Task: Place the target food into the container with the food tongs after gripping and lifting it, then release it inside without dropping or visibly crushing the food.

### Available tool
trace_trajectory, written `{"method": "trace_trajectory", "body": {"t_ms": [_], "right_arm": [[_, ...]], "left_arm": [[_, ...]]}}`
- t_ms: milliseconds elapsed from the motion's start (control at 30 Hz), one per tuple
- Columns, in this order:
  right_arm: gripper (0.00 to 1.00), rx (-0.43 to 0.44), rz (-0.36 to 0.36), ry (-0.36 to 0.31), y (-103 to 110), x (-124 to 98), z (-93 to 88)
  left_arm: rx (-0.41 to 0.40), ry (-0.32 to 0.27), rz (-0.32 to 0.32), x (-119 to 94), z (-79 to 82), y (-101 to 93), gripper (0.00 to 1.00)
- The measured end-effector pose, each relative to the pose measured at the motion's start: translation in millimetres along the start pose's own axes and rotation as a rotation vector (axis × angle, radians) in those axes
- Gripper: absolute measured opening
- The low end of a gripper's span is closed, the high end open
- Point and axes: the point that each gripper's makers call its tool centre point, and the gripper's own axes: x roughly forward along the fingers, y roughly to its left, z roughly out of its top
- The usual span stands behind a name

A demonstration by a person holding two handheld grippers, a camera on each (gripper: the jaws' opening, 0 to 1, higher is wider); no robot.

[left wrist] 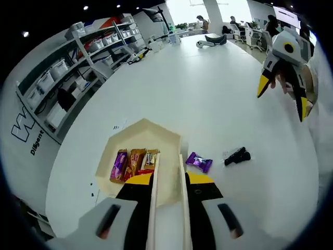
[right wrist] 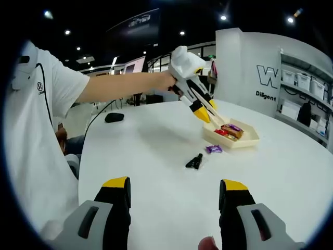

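A cream hexagonal container (left wrist: 136, 131) (right wrist: 248, 138) sits on the white table with several snack packets (left wrist: 134, 162) (right wrist: 230, 130) in it. A purple-wrapped candy (left wrist: 199, 162) (right wrist: 213, 149) lies on the table just right of it. My left gripper (left wrist: 169, 179) (right wrist: 204, 110) is shut on the food tongs (left wrist: 154, 200) (right wrist: 217, 118). The tong arms stand apart with nothing between them, and their tips are over the container's near right edge. My right gripper (right wrist: 176, 188) (left wrist: 283, 99) is open, holds nothing, and hovers well away from the food.
A small black object (left wrist: 237, 155) (right wrist: 194, 161) lies beside the candy. Storage shelves (left wrist: 78, 67) run along the table's far side. A dark mouse-like item (right wrist: 114, 117) and other items (left wrist: 210, 40) sit further off. A person in a white shirt (right wrist: 36, 135) stands at the table.
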Motion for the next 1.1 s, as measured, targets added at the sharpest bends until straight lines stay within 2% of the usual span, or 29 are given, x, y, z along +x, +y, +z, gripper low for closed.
{"method": "trace_trajectory", "body": {"t_ms": [433, 633, 800, 867, 1100], "right_arm": [[0.66, -0.004, 0.001, 0.0, 2.8, -0.4, -0.6], [0.67, -0.003, 0.003, -0.002, 3.2, -0.6, -1.1], [0.66, 0.001, 0.003, 0.0, 3.1, -0.2, -2.5], [0.66, 0.0, 0.003, 0.001, 3.2, -0.1, -2.8], [0.66, 0.004, 0.005, -0.003, 3.6, 0.2, -2.6]], "left_arm": [[-0.095, 0.013, -0.02, 12.0, -6.2, -33.5, 0.21], [-0.094, 0.034, -0.031, 23.8, -12.1, -50.3, 0.21], [-0.1, 0.044, -0.025, 30.6, -15.3, -55.9, 0.21], [-0.082, 0.063, 0.004, 31.8, -19.1, -53.1, 0.21], [-0.079, 0.063, 0.021, 27.2, -23.2, -49.3, 0.21]]}}
